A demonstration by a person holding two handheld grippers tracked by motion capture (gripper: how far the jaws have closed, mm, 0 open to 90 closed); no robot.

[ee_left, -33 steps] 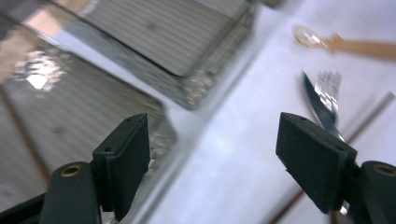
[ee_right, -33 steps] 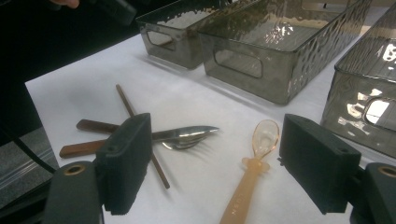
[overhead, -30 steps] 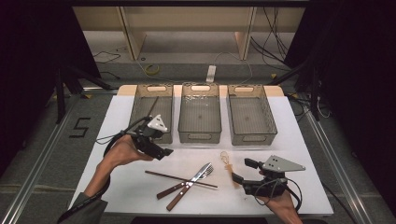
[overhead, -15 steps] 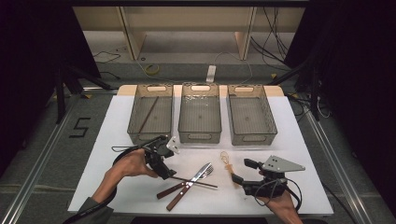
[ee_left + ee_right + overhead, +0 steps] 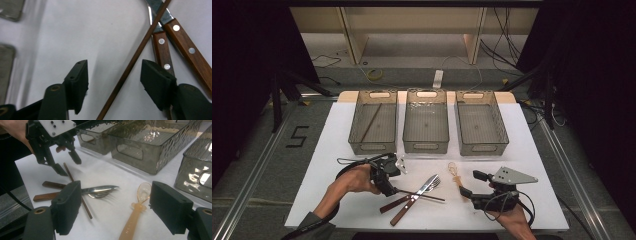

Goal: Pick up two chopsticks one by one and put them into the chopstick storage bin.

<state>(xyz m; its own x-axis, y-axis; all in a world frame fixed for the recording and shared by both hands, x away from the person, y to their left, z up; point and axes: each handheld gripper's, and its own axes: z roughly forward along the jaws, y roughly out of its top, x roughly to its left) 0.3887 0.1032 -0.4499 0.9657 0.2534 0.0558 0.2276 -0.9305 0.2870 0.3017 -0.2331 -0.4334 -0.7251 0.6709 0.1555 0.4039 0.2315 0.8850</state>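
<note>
Already one thin brown chopstick (image 5: 371, 122) lies binned (left tray (image 5: 353, 131)); the spread left gripper (image 5: 113, 75) straddles its twin (image 5: 132, 62), ungrasped.

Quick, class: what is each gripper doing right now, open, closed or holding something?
Left gripper: open, fingers either side of the chopstick, not gripping it.
Right gripper: open, holding nothing, near the spoon.

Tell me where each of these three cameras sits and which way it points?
High view: above the person's side, facing forward and down on the white table and three bins; both forearms and tools show.
Left gripper view: on the left tool, looking down between its open jaws at the chopstick.
Right gripper view: on the right tool, looking low across the table at the orange spoon; its jaws frame it.
Shared: the chopstick, knife and fork appear in all three.
</note>
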